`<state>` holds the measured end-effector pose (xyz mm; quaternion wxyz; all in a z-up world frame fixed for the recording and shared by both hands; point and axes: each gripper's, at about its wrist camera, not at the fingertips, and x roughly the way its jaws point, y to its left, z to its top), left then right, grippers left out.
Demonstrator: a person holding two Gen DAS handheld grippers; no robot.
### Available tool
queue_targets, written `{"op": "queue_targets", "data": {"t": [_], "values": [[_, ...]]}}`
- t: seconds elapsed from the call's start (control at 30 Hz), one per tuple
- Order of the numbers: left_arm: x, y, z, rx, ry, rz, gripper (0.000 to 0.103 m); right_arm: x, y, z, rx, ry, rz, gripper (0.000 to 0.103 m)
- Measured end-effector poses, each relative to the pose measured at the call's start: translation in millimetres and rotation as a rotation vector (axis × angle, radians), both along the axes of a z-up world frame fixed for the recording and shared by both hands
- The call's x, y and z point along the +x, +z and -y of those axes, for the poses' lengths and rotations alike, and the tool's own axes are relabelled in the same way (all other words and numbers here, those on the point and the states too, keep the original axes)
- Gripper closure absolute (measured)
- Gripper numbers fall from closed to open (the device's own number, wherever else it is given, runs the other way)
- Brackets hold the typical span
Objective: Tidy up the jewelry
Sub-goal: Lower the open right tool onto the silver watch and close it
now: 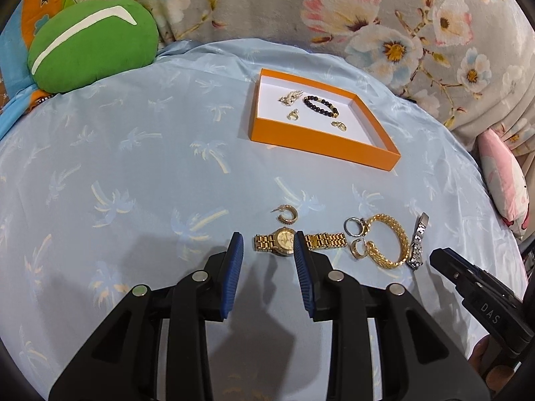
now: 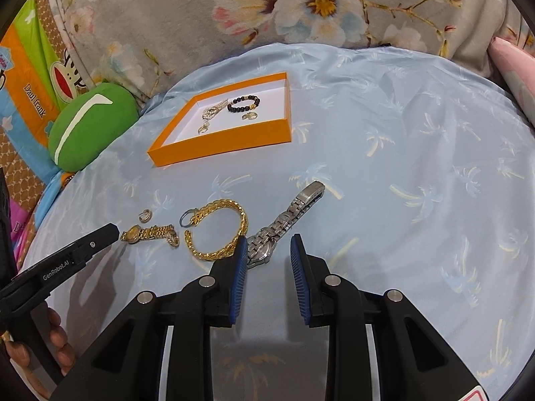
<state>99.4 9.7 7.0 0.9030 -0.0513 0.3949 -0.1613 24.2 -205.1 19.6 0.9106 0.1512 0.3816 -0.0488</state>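
Nearest your part-open, empty left gripper point(image 1: 265, 244) lay the gold watch point(image 1: 284, 241) on the bed point(image 1: 133, 173), short of the orange tray point(image 1: 321, 143): light, slippery links, best pinched across its rigid case.

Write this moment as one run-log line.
left gripper: jaws open, empty | right gripper: jaws open, empty | gold watch, silver watch: on sheet

"DAS" on right gripper point(image 1: 481, 304) | "GenRobot.AI" on left gripper point(image 2: 60, 267) | "Daul frank" on orange fabric point(image 2: 30, 97)
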Motion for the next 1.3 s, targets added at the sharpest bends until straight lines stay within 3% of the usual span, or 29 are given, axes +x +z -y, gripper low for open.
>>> {"op": "queue_targets", "data": {"t": [0.13, 0.53, 0.77, 0.8, 0.97, 1.2, 1.3], "values": [[-0.8, 1.3, 0.4, 0.011, 0.009, 0.015, 0.064, 3.9, -3.9, -3.4, 0.007, -0.009, -0.022, 0.077], [2.1, -0.5, -2.8, 0.002, 0.016, 0.005, 0.063, 15.4, -10.3, -15.5, -0.016, -0.073, -0.079, 0.068], [2.2, -2.2, -0.6, -0.004, -0.009, -0.008, 0.062, 25.9, -9.9, -27.8, -0.086, -0.085, -0.104, 0.065], [2.1, -2.4, 0.4, -0.007, -0.017, -0.011, 0.058, 27.0, -10.0, -29.5, -0.101, -0.085, -0.111, 0.065], [-1.3, -1.9, 6.1, 0.008, -0.044, -0.002, 0.055, 27.1, -10.2, -30.8, -0.157, -0.092, -0.131, 0.078], [-0.1, -1.4, 6.2, 0.003, -0.055, -0.01, 0.055, 14.8, -9.6, -20.4, -0.134, -0.073, -0.125, 0.078], [3.5, -1.6, 11.7, 0.028, -0.109, -0.006, 0.055, 6.7, -9.4, -14.1, -0.116, -0.071, -0.12, 0.078]]}}
